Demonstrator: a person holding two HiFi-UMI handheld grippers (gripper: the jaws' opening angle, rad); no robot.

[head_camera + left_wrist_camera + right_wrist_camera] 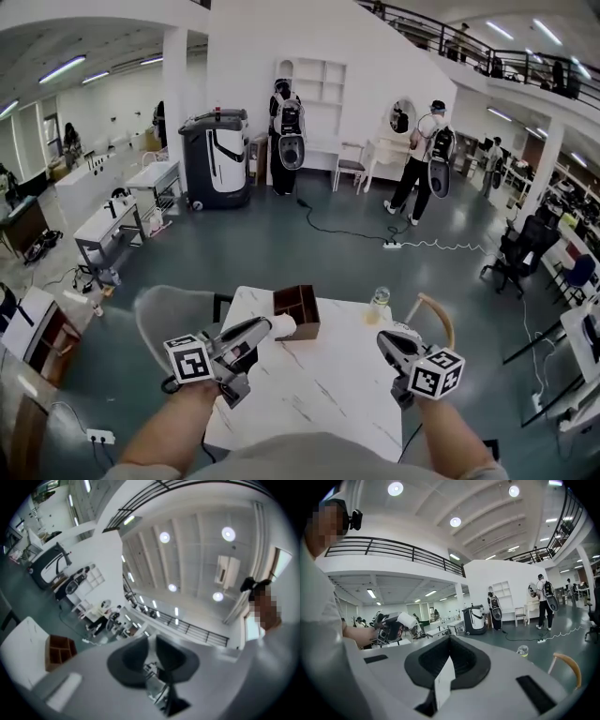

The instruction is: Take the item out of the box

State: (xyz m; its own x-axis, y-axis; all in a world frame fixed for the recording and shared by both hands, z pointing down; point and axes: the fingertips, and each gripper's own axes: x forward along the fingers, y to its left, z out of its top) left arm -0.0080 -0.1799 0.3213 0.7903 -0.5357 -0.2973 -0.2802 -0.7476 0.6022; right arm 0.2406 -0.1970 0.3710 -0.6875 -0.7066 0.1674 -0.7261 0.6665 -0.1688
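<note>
My left gripper [270, 328] is clamped on the white roll [285, 325], lifted out and held against the near left side of the brown box [302, 307] (its dividers showing) at the far edge of the table [309, 394]. My right gripper [384, 339] hangs to the right, jaws pressed together.

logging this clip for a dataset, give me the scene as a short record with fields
surface: white table
box: brown wooden box, open, compartmented, near the table's far edge
left tool: shut on a white item, held beside the box
right tool: shut, nothing in it, raised over the table's right side
other: glass jar at the far edge; chair on the right
task stage: item looks out of the box
</note>
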